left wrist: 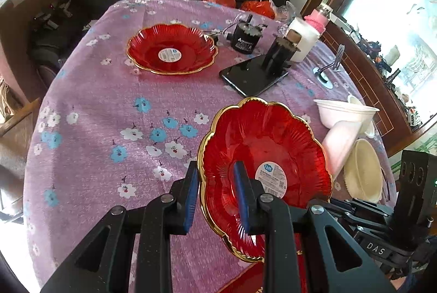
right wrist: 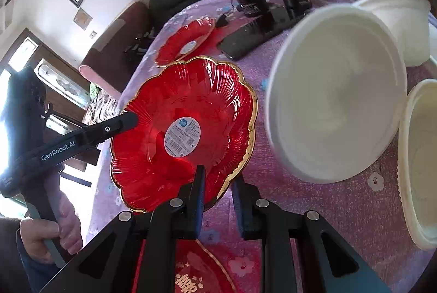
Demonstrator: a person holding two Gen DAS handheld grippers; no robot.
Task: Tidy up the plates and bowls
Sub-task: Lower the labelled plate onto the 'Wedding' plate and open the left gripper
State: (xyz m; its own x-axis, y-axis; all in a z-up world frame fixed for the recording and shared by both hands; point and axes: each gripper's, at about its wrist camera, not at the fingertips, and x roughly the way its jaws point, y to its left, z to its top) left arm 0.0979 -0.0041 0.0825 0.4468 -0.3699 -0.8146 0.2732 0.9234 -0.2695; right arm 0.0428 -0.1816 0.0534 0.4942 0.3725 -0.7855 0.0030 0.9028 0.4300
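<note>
A red plate with a gold scalloped rim [left wrist: 267,156] is held tilted above the purple flowered tablecloth [left wrist: 109,101], gripped from two sides. The left gripper [left wrist: 215,200] is clenched on the plate's near left edge, one blue pad outside the rim and the other inside the dish. The right gripper [right wrist: 218,200] is clenched on the opposite edge, the gold rim passing between its pads in the right wrist view. A white round sticker sits at the plate's centre. A second red plate [left wrist: 172,49] lies flat on the far side of the table, well apart from the lifted one. To the right of the held plate are white bowls [left wrist: 344,112], one tipped on its side, and a cream bowl [left wrist: 363,170] on edge nearer the table's rim. A black phone [left wrist: 251,74] lies between the far plate and the bowls. A hand [right wrist: 52,233] holds the left gripper's handle.
</note>
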